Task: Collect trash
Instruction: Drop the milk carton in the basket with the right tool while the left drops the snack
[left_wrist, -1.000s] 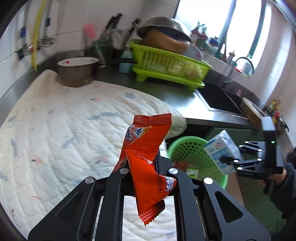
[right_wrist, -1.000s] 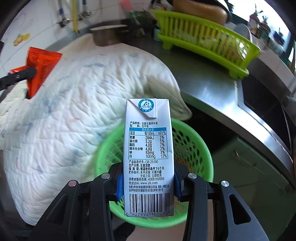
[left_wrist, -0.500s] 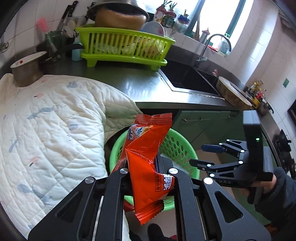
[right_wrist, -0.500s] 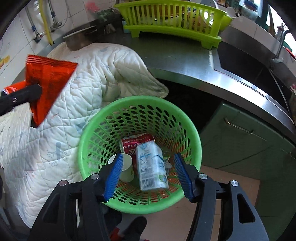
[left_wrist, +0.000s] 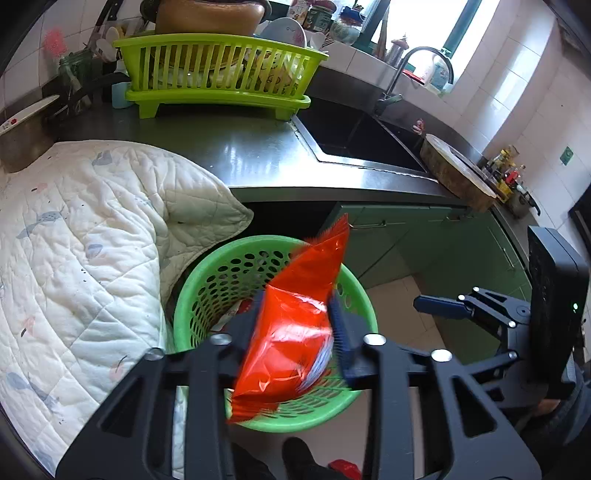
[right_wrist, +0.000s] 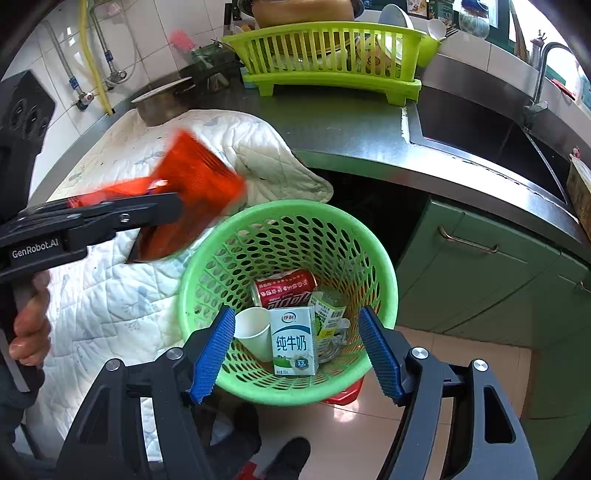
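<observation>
My left gripper (left_wrist: 299, 325) hangs over the green trash basket (left_wrist: 207, 280) with its jaws spread. The red snack wrapper (left_wrist: 291, 332) sits blurred and tilted between them, slipping loose. In the right wrist view the wrapper (right_wrist: 195, 177) shows at the left gripper's tip (right_wrist: 162, 210), above the basket's left rim (right_wrist: 192, 266). My right gripper (right_wrist: 295, 350) is open and empty over the basket. A milk carton (right_wrist: 293, 341), a red can (right_wrist: 284, 288) and a paper cup (right_wrist: 255, 328) lie in the basket.
A white quilted cloth (left_wrist: 74, 258) covers the counter's left part and hangs over its edge. A lime dish rack (left_wrist: 218, 74) stands at the back, a sink (left_wrist: 354, 136) to its right. Green cabinets (right_wrist: 480, 266) stand behind the basket. The basket stands on the tiled floor (right_wrist: 351, 435).
The left gripper moved over the basket and its jaws opened; the red wrapper tipped and began to drop. The milk carton settled in the basket. The right gripper opened wider.
</observation>
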